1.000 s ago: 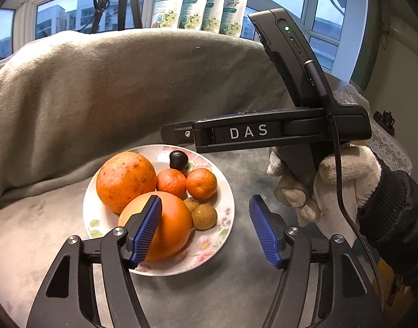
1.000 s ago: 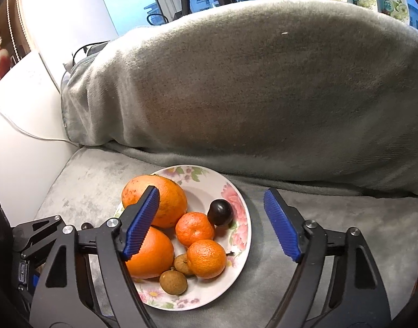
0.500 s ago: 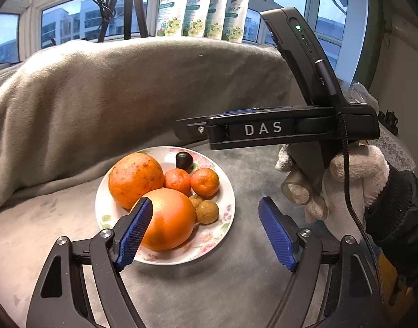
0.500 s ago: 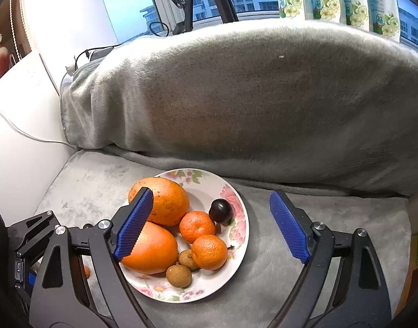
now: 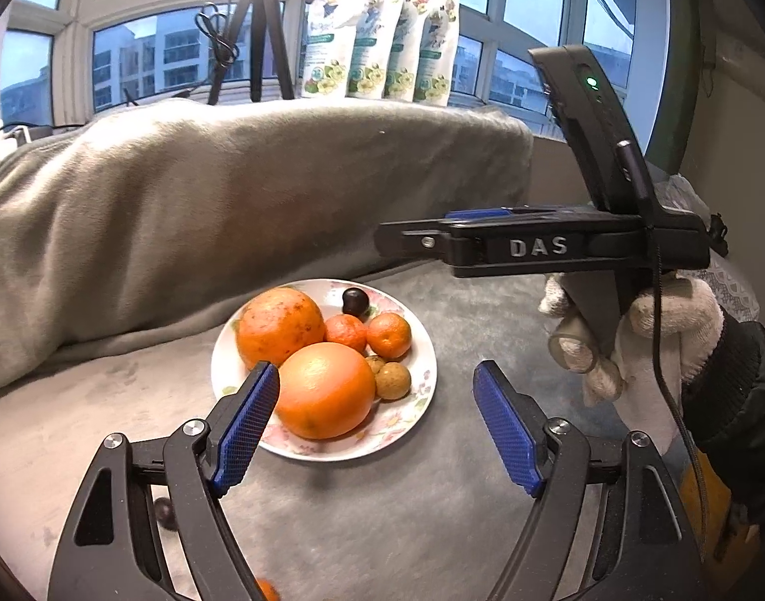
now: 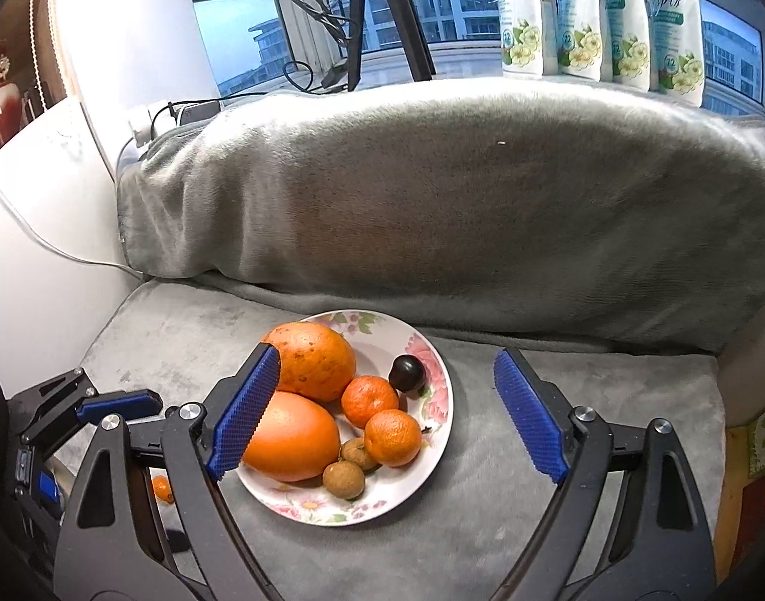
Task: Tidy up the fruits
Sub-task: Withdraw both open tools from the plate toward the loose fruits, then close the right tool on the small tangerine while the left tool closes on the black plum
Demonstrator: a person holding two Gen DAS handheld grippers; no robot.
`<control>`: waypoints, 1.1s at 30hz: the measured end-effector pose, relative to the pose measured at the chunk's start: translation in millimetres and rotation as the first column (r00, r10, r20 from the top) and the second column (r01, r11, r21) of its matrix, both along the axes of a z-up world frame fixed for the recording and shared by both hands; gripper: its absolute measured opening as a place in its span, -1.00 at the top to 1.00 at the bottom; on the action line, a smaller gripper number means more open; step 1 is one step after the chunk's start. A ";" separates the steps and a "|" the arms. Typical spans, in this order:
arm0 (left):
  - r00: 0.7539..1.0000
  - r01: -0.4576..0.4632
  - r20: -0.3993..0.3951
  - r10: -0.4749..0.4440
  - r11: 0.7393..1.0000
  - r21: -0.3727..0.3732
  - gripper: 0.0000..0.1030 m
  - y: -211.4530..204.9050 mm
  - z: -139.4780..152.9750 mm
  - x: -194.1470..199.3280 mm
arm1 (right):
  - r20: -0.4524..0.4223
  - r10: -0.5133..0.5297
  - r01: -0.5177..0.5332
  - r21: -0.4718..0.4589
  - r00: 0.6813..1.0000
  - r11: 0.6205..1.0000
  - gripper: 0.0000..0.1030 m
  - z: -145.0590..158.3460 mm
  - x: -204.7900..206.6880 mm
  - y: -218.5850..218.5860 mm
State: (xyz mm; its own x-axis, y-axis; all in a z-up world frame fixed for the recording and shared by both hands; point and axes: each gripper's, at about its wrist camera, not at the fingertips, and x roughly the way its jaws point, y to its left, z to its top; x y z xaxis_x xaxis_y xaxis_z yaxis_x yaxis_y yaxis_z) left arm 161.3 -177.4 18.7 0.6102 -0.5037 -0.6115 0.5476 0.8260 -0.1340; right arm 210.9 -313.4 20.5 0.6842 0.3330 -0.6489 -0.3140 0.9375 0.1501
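A floral plate (image 5: 418,403) (image 6: 435,403) rests on a grey cushion. On it lie two big oranges (image 5: 325,389) (image 6: 292,443), two mandarins (image 5: 388,334) (image 6: 392,437), a dark plum (image 5: 355,301) (image 6: 407,373) and two brown longans (image 5: 393,379) (image 6: 343,479). My left gripper (image 5: 375,373) hovers in front of the plate, open, its pads off the fruit. My right gripper (image 6: 386,353) is open too and holds nothing. In the left wrist view the right gripper (image 5: 412,243) shows side-on above the plate's right, held by a gloved hand (image 5: 648,340).
A grey blanket (image 6: 457,210) covers the sofa back behind the plate. A loose dark plum (image 5: 164,513) and a small mandarin (image 6: 162,488) lie on the cushion near the left gripper. Pouches (image 5: 382,45) and a tripod (image 5: 262,25) stand on the windowsill.
Both grippers have drawn back and up from the plate, and their jaws stand wider. The left pad no longer overlaps the near big orange. The fruit on the plate has not moved.
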 end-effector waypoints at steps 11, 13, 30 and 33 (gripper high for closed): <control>0.999 -0.038 0.015 0.038 0.999 0.002 -0.55 28.6 0.1 -3.3 | 0.049 0.005 -0.002 -0.053 0.999 0.999 -0.74 7.6 -24.8 17.1; 0.999 -0.048 0.015 0.048 0.999 0.008 -0.55 35.3 -1.4 -3.2 | 0.055 0.004 -0.001 -0.052 0.998 0.999 -0.74 8.2 -29.4 18.5; 0.979 -0.191 -0.067 0.192 0.981 0.028 -0.55 124.5 -37.8 5.1 | 0.097 0.109 -0.100 -0.097 0.989 0.990 -0.74 -4.2 -88.1 67.6; 0.975 -0.203 -0.089 0.205 0.979 0.026 -0.54 135.6 -47.0 4.5 | 0.086 0.167 -0.156 -0.113 0.982 0.981 -0.74 -11.9 -99.5 86.5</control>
State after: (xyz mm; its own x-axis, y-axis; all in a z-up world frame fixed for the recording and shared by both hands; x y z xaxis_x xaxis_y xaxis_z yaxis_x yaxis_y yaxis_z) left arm 165.8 -41.8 -28.2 0.6403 -0.3638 -0.6766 0.3536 0.9215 -0.1609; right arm 111.4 -226.9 8.6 0.6872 0.3773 -0.6209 -0.4707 0.8822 0.0152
